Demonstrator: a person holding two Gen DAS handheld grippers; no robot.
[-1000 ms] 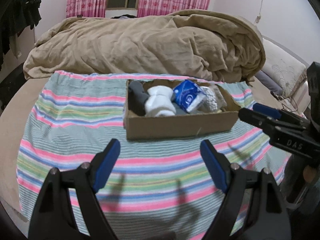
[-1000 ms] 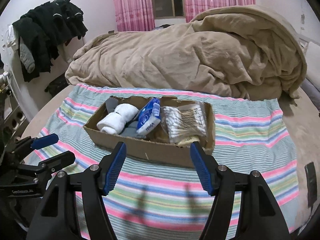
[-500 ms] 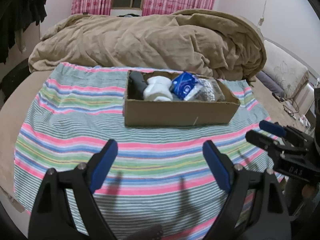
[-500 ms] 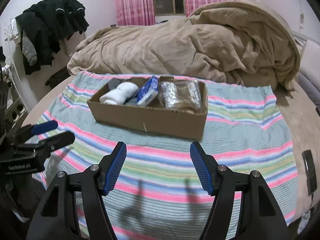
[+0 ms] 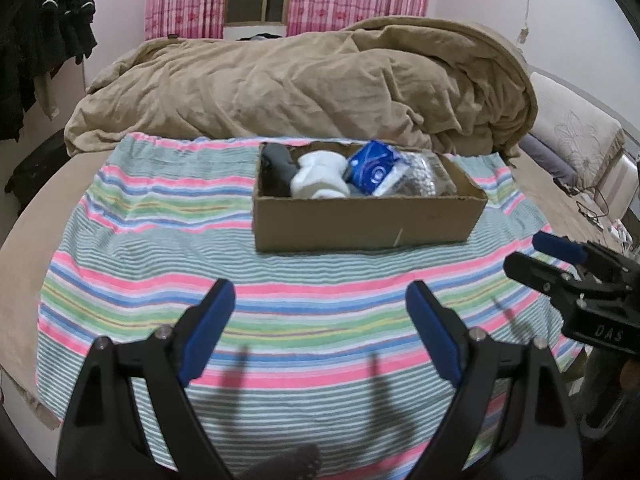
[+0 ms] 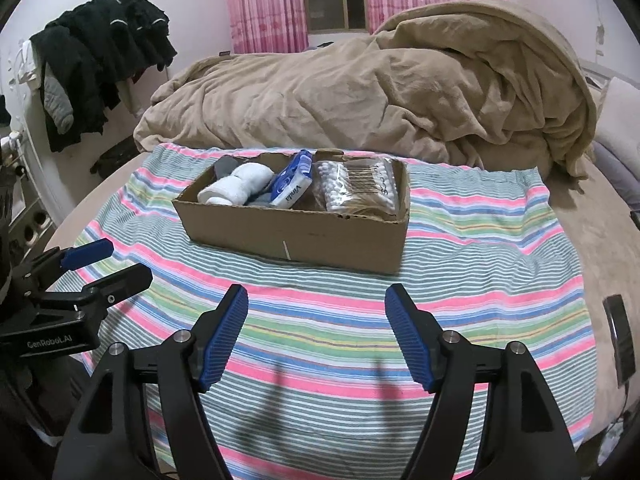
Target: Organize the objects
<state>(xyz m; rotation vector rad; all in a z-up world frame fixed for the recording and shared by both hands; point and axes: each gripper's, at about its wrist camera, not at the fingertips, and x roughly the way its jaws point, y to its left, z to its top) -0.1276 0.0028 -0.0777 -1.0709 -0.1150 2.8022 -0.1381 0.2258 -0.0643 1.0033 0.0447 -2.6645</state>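
The sorting looks all but finished, to my eye: everything small is gathered in the open cardboard box, which sits on the striped cloth just above the middle of both views, in front of the heaped tan blanket. Inside, from the right wrist view, a dark sock lies at the far left, then a rolled white towel, a blue tissue pack standing on edge, and a bag of cotton swabs filling the right end. Nothing loose shows on the cloth around the box, so I judge little or nothing is left to put away. The left tool hangs at the bottom of its own frame with jaws wide apart and only bare cloth between them. The right tool is likewise empty, its jaws opening, touching nothing; both stay well short of the box.
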